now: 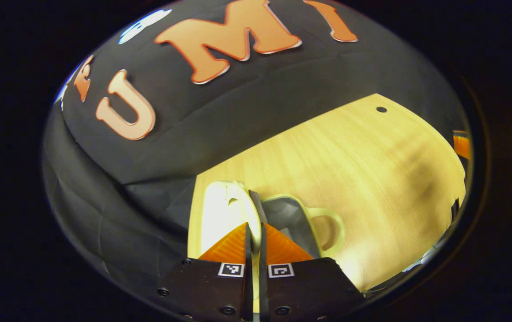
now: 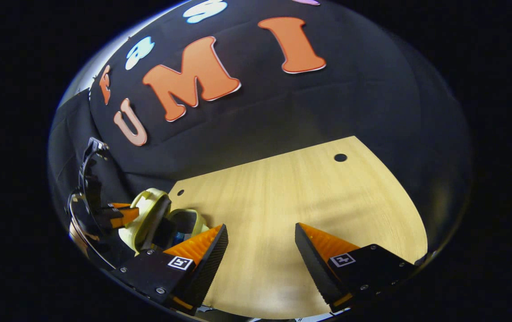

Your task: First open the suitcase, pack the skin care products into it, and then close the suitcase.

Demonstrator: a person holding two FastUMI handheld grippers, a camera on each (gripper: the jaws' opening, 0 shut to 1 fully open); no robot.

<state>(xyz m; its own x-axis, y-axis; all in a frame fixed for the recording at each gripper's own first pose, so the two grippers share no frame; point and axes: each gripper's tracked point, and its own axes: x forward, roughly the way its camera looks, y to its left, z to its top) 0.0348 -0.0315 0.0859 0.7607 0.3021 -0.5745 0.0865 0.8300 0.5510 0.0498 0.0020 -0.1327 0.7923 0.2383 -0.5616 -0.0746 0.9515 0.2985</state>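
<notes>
Here the left tongs (image 1: pixel 254 232) are pinched nearly shut on the rim of the small pale suitcase's lid (image 1: pixel 227 214), both fingers pressing its thin edge so the lid stands lifted beside the base (image 1: pixel 289 219). From the right gripper view the same suitcase (image 2: pixel 157 219) sits at the near left corner of the wooden surface (image 2: pixel 283 197), close to the dark cloth wall, with the lid tilted partly up and something blue (image 2: pixel 178 235) just visible inside the base, probably one of the skin care products, though it is too small to be sure. The grip on the rim looks meant to steer the lid on its hinge; whether it is swinging open or closed cannot be told. The suitcase's loop handle (image 1: pixel 327 230) points away from the lid, over bare wood. The right tongs (image 2: pixel 260 250) are spread wide with nothing between them, hovering over the surface well to the right of the suitcase, seemingly kept clear of the lid's path.
</notes>
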